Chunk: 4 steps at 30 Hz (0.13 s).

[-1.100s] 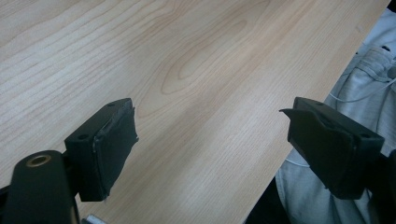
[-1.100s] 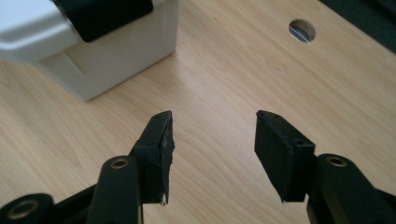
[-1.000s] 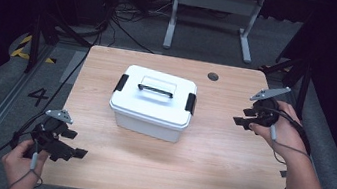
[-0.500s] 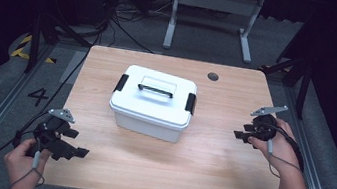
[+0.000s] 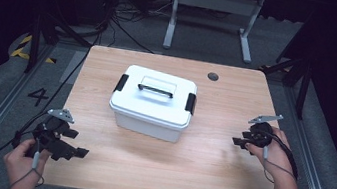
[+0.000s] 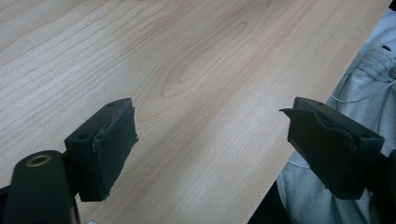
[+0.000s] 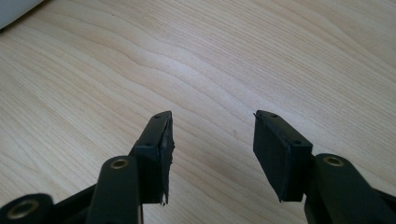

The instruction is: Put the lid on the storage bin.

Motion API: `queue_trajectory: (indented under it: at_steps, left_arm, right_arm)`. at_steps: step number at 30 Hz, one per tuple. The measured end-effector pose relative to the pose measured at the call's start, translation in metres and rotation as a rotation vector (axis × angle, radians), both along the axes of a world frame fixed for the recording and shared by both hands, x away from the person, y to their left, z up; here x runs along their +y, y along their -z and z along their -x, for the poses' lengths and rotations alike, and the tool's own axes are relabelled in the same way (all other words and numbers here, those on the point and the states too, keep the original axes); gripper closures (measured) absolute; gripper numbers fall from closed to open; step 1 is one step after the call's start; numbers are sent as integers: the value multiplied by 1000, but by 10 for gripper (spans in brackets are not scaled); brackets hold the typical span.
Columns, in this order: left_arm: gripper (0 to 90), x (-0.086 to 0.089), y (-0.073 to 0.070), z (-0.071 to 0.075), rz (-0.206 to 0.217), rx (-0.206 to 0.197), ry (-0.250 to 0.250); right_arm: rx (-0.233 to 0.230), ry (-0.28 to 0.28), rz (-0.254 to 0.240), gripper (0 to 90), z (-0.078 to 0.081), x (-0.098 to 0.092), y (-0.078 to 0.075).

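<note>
High view: a white plastic storage box sits slightly above the middle of the frame on a light wooden tabletop. Its lid is on, with a dark carry handle lying across the top and a black latch at each end.

At lower left, a hand holds the left gripper over the tabletop's near corner, well apart from the box. At right of centre, the other hand holds the right gripper, also well clear of the box.

Left gripper view: both fingers are spread wide and released, with bare wood between them and grey clothing past the tabletop edge at right. Right gripper view: the fingers are parted and empty above bare wood, with a sliver of white at the upper left corner.

The box looks rigid and smooth-sided, likely light if empty. The handle or the end latches seem the surest holds.

Its contents are hidden, and whether the latches are fastened is too small to tell.
</note>
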State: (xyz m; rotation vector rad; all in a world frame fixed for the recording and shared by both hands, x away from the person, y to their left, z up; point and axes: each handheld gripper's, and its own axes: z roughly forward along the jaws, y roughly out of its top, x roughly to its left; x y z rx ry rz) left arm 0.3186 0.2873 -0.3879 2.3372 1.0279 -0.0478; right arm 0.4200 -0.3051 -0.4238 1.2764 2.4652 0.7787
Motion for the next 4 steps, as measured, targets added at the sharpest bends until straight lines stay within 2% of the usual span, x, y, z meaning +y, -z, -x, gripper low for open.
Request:
queue_trajectory:
  at_steps: [4]
  left_arm:
    - [160,2,0,2,3,-7,-6]
  right_arm:
    - [-9,12,-19,475,0,-1,-1]
